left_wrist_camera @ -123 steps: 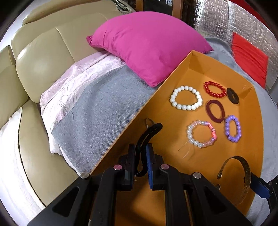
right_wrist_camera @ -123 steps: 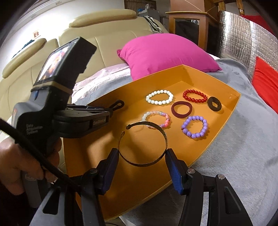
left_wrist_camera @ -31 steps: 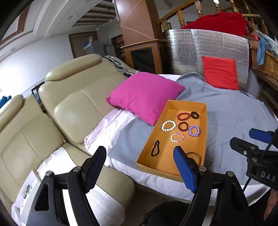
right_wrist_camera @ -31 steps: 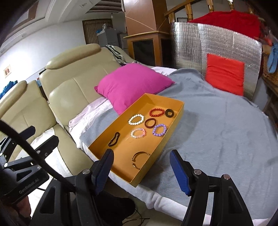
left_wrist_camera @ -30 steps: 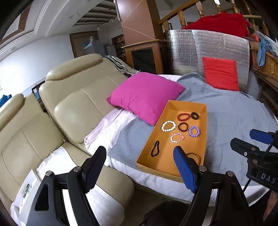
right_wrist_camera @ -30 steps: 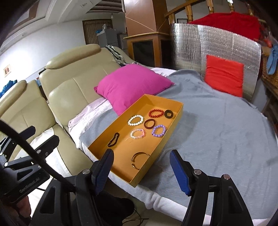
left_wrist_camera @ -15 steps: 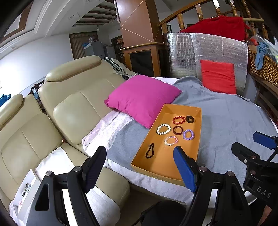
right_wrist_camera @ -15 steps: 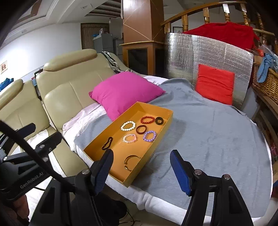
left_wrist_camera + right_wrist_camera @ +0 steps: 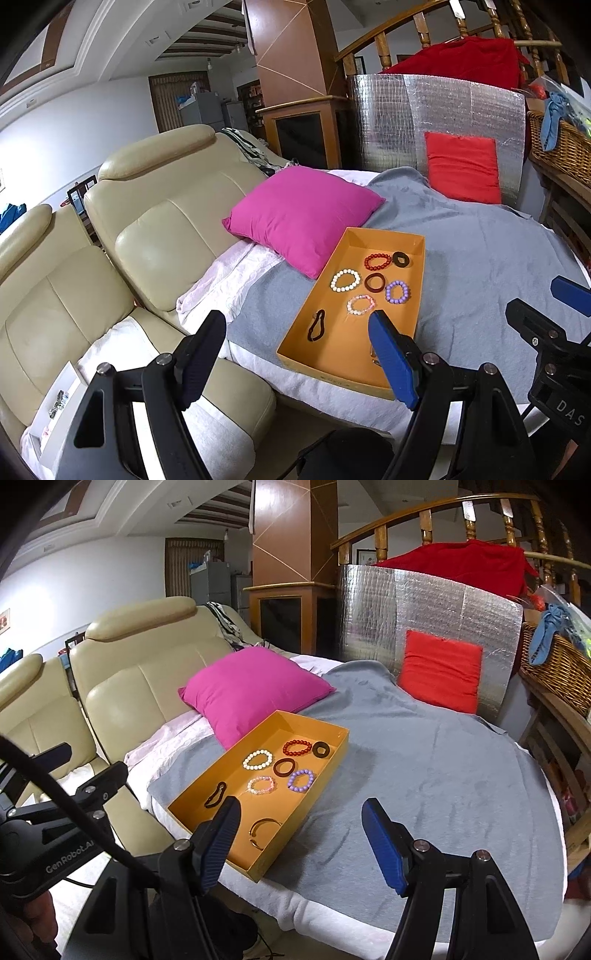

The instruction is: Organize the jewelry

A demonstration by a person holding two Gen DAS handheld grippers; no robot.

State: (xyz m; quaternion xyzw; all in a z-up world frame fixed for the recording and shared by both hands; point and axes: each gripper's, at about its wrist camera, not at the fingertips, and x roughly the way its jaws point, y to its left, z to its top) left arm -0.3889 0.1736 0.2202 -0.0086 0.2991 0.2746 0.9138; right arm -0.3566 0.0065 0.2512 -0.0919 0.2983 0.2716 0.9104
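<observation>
A: Where is the jewelry?

B: In an orange tray (image 9: 334,764) near the front edge of the grey blanket (image 9: 436,775), a pink pillow (image 9: 251,690) touching its 11 o'clock corner. Bare blanket stretches toward 3 o'clock.

A: And the tools?

B: Left tool (image 9: 295,354) and right tool (image 9: 299,838) both gape wide, empty, held back off the bed.

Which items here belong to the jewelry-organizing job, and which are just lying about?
Job: orange tray; white bead bracelet; red bead bracelet; purple bead bracelet; metal bangle; both open grippers, left gripper, right gripper.

Lying about: pink pillow; red cushion; wicker basket.
</observation>
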